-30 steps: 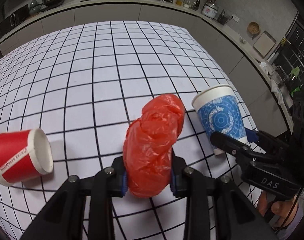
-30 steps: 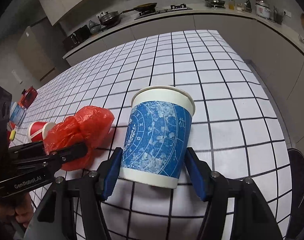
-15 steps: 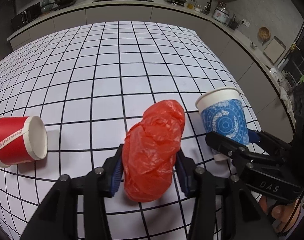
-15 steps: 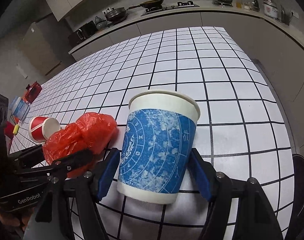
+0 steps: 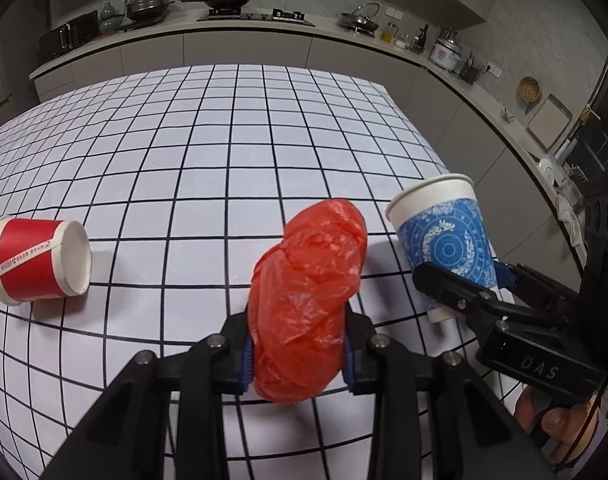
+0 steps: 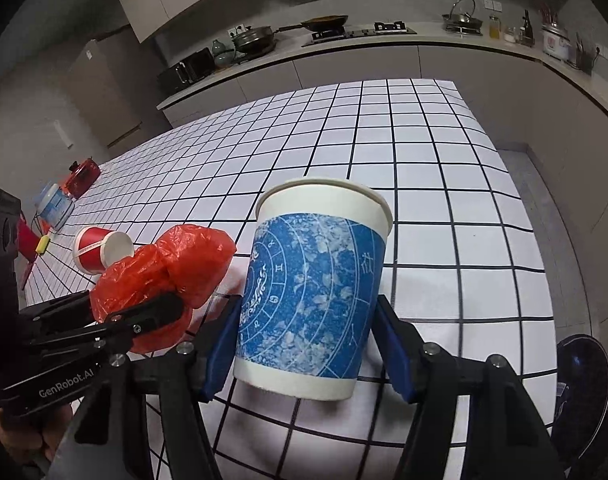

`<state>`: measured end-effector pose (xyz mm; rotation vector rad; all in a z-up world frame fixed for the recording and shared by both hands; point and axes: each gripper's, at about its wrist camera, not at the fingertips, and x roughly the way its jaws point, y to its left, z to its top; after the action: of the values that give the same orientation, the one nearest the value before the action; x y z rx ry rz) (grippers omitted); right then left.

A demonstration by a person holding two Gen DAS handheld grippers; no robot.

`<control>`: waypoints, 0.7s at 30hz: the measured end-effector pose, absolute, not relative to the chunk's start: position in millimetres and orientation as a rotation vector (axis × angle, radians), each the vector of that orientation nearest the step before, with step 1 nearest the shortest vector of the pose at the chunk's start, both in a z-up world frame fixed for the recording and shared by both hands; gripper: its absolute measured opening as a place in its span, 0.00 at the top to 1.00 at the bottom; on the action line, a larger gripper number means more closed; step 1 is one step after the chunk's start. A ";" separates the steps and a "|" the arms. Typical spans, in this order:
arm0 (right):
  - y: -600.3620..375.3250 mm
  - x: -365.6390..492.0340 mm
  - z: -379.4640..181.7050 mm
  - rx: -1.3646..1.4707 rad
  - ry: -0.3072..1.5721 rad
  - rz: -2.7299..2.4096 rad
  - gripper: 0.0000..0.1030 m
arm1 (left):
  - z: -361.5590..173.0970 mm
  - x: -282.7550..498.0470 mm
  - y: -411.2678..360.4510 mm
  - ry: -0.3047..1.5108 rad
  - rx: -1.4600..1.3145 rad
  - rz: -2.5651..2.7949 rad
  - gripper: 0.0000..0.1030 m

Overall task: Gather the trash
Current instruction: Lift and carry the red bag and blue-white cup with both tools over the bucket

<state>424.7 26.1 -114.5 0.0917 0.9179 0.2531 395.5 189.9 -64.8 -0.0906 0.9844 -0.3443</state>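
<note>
A crumpled red plastic bag (image 5: 307,300) is pinched in my left gripper (image 5: 296,356), which is shut on it and holds it just above the checked table (image 5: 224,140). To its right, a blue-and-white paper cup (image 6: 311,292) tilts between the blue pads of my right gripper (image 6: 307,352); the jaws are closing on the cup and both pads press its lower wall. The left wrist view shows the same cup (image 5: 443,244) and right gripper (image 5: 463,292). A red paper cup (image 5: 36,264) lies on its side at the left. The bag (image 6: 164,276) also shows in the right wrist view.
The table's right edge (image 5: 423,140) drops off close behind the blue cup. A blue-and-white container (image 6: 56,204) and a red box (image 6: 82,172) sit at the table's far left. A dark round object (image 6: 583,380) lies on the floor to the right. Kitchen counters (image 5: 264,28) run behind.
The left gripper drifted with the bag, loosened briefly and clamped again. The blue cup, upright before, now leans left in the right gripper's pads with its base off the table.
</note>
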 end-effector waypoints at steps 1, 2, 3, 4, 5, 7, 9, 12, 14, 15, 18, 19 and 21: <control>23.3 423.0 -112.8 0.093 0.914 0.256 0.36 | -63.8 395.1 187.7 0.981 -0.094 -0.343 0.67; 21.2 421.0 -111.3 0.093 0.912 0.259 0.36 | -62.7 394.6 184.9 0.980 -0.098 -0.359 0.67; 18.5 418.3 -109.3 0.092 0.909 0.261 0.36 | -61.1 393.2 181.8 0.978 -0.103 -0.361 0.67; 15.9 415.0 -106.9 0.091 0.905 0.259 0.36 | -60.1 391.9 179.3 0.977 -0.105 -0.373 0.67; 12.8 411.3 -104.5 0.091 0.899 0.255 0.36 | -58.4 390.4 175.9 0.976 -0.106 -0.379 0.67; 6.4 404.8 -99.5 0.102 0.890 0.244 0.37 | -54.7 388.3 168.9 0.974 -0.101 -0.396 0.67; -1.1 398.0 -94.9 0.119 0.878 0.227 0.37 | -49.7 386.7 162.8 0.968 -0.089 -0.411 0.67; -10.8 384.9 -89.1 0.137 0.860 0.184 0.37 | -42.2 386.0 153.4 0.952 -0.069 -0.460 0.67; -16.3 376.7 -87.3 0.151 0.853 0.150 0.37 | -39.9 385.8 149.2 0.946 -0.062 -0.494 0.67; -18.9 371.6 -86.8 0.160 0.852 0.129 0.37 | -39.1 385.4 147.3 0.944 -0.059 -0.510 0.67; -24.0 355.5 -87.1 0.183 0.860 0.082 0.37 | -38.9 381.2 143.8 0.942 -0.060 -0.557 0.67; -24.9 349.2 -87.2 0.182 0.861 0.065 0.37 | -38.9 379.1 142.6 0.940 -0.057 -0.571 0.67; -26.5 337.7 -86.8 0.182 0.859 0.031 0.37 | -40.0 374.6 139.9 0.941 -0.049 -0.593 0.67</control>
<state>337.7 -26.5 -86.8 0.1822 0.8586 0.0312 374.6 139.9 -40.0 -0.0494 0.9405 -0.5934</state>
